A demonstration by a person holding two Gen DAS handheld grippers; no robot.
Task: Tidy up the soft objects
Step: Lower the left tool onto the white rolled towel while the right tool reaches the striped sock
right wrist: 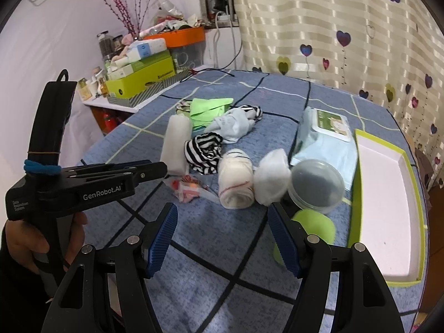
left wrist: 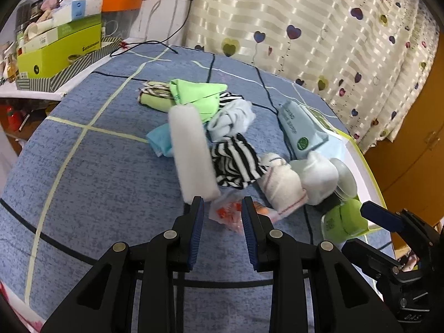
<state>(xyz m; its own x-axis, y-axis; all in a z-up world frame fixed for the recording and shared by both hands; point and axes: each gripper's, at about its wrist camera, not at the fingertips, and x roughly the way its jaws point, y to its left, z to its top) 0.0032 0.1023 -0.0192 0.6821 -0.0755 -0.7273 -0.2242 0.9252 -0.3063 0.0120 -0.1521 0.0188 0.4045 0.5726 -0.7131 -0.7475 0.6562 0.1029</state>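
A heap of soft things lies on the blue checked cloth (left wrist: pixel 97 166): a white rolled towel (left wrist: pixel 191 152), a black-and-white striped cloth (left wrist: pixel 236 163), a white rolled sock (left wrist: pixel 283 186), a white pad (left wrist: pixel 319 180), a pale blue cloth (left wrist: pixel 231 119) and green cloths (left wrist: pixel 199 94). My left gripper (left wrist: pixel 222 202) is open and empty, just short of a small clear bag with orange bits (left wrist: pixel 229 213). My right gripper (right wrist: pixel 222 213) is open and empty, near the rolled sock (right wrist: pixel 236 180) and white pad (right wrist: pixel 270 180).
A green-rimmed white tray (right wrist: pixel 388 194) lies at the right. A wet-wipes pack (right wrist: pixel 324 136), a clear round lidded jar (right wrist: pixel 316 183) and a green round thing (right wrist: pixel 313 224) sit beside it. Stacked boxes (left wrist: pixel 58 47) stand on a side shelf at back left. A heart-print curtain (left wrist: pixel 319 27) hangs behind.
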